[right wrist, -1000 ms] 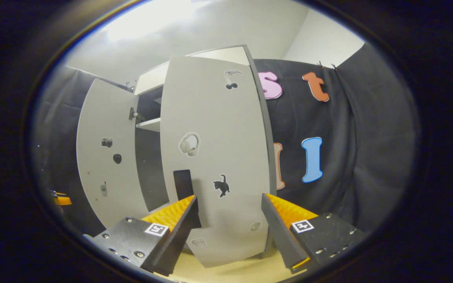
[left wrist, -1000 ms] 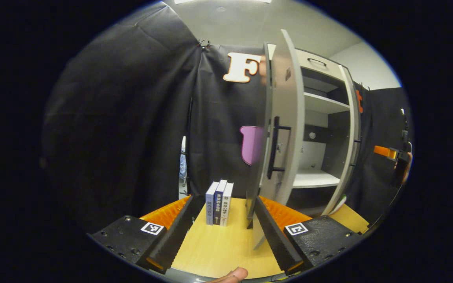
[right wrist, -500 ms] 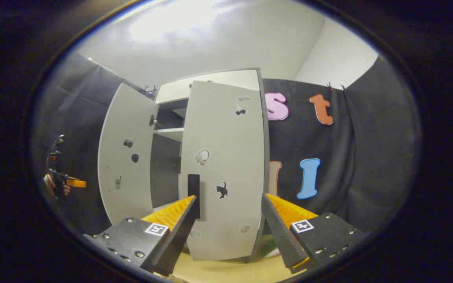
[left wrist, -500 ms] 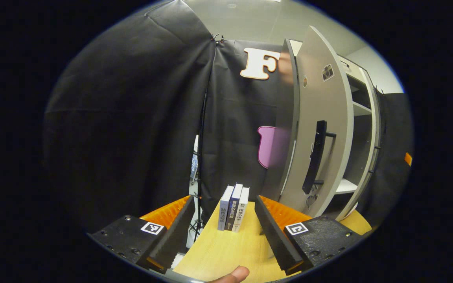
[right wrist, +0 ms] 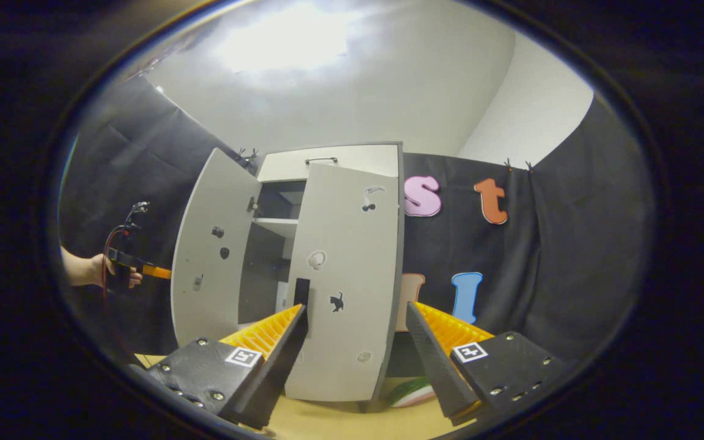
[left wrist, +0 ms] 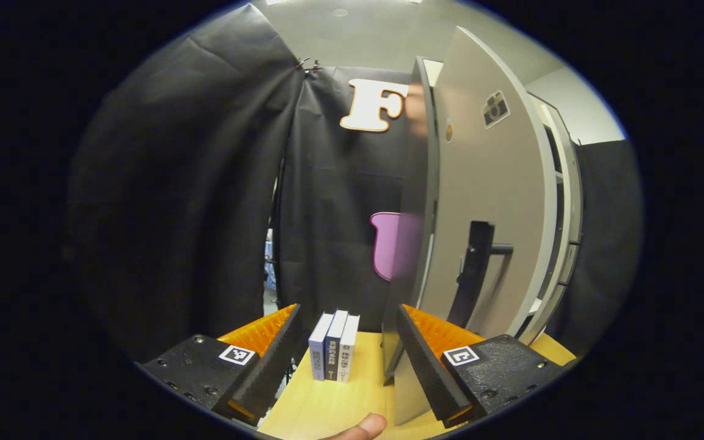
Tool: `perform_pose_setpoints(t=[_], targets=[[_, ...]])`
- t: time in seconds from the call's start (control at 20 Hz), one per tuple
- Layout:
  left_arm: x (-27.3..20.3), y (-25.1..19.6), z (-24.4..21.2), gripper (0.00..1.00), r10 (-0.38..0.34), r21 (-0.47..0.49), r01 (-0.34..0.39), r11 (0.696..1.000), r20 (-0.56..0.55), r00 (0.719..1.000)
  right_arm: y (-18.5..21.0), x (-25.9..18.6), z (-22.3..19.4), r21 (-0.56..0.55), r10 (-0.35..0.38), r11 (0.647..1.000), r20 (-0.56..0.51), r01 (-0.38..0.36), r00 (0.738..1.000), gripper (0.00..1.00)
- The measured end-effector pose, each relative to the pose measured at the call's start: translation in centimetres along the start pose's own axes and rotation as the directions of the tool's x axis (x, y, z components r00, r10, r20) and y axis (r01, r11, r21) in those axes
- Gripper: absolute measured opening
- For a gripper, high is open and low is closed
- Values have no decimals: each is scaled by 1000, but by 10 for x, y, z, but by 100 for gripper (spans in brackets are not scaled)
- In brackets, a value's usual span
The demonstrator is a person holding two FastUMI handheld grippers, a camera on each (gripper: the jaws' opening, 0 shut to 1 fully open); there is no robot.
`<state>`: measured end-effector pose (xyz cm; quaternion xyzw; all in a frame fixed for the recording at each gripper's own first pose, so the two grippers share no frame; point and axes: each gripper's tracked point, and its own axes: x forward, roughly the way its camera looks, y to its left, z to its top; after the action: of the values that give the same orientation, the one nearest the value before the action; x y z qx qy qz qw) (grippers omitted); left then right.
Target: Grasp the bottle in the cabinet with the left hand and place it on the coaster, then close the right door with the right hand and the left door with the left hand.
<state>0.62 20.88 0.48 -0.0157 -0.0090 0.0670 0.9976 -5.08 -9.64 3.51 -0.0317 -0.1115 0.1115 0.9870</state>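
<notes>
Left gripper view: my left gripper (left wrist: 346, 360) gapes wide, empty, before three books (left wrist: 333, 345) with unreadable spines; the left door (left wrist: 486, 220) stands ajar just right.

Right gripper view: my right gripper (right wrist: 358, 360) gapes empty before the nearly closed right door (right wrist: 352, 287); bottle unseen.

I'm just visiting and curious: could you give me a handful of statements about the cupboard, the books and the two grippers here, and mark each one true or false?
1. The cabinet's left door is fully shut. False: it stands ajar.
2. Three books stand upright on the wooden table. True.
3. The left gripper is clamped on the books. False: it is open, holding nothing.
4. The right door carries a cat sticker. True.
5. The right gripper is open. True.
</notes>
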Motion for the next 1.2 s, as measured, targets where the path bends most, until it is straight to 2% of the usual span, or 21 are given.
perform_pose_setpoints(t=[0.05, 0.1, 0.2, 0.3, 0.45, 0.5, 0.55, 0.6, 0.75, 0.85, 0.9, 0.95, 1.0, 1.15, 1.2], targets=[[4, -8, 5, 92, -9, 19, 9, 1000, 10, 1000, -3, -5, -7, 0, -21, 1000, -33, 21, 999, 98], [5, -7, 9, 96, 17, 53, -18, 998, 23, 1000, -8, -10, -14, 0, -49, 999, -69, 49, 996, 98], [14, 2, 18, 92, 81, 115, -87, 990, 56, 995, -20, -20, -22, 15, -132, 991, -124, 135, 984, 98], [14, -10, 16, 92, 60, 77, -63, 995, 51, 997, -16, -27, -28, 52, -149, 986, -166, 160, 975, 98], [15, -22, 13, 92, 14, 43, -16, 999, 28, 999, -3, -28, -33, 75, -140, 985, -181, 156, 974, 98], [15, -26, 13, 92, 4, 45, -5, 999, 32, 999, 0, -28, -38, 76, -139, 985, -186, 155, 973, 98], [14, -31, 13, 87, -6, 51, 4, 999, 38, 999, 4, -26, -42, 70, -133, 986, -193, 149, 972, 100], [14, -37, 14, 87, -19, 62, 17, 998, 44, 999, 8, -25, -46, 61, -130, 988, -202, 145, 971, 98], [14, -57, 13, 87, -53, 71, 50, 996, 48, 997, 18, -21, -58, 46, -115, 991, -232, 129, 966, 98], [15, -68, 12, 87, -60, 78, 57, 995, 40, 997, 20, -18, -59, 59, -121, 989, -229, 138, 966, 98], [16, -72, 12, 92, -60, 90, 56, 994, 40, 997, 24, -14, -57, 74, -121, 987, -216, 139, 969, 98], [16, -75, 14, 92, -57, 96, 53, 994, 39, 998, 26, -11, -56, 90, -121, 986, -206, 142, 971, 98], [16, -75, 12, 87, -54, 86, 50, 995, 36, 998, 26, -9, -57, 100, -126, 984, -203, 148, 971, 98], [17, -79, 12, 87, -54, 80, 51, 996, 34, 998, 35, -3, -66, 90, -113, 987, -220, 135, 969, 98], [17, -81, 13, 92, -54, 86, 51, 995, 38, 998, 37, -3, -70, 73, -115, 988, -230, 135, 966, 98]])
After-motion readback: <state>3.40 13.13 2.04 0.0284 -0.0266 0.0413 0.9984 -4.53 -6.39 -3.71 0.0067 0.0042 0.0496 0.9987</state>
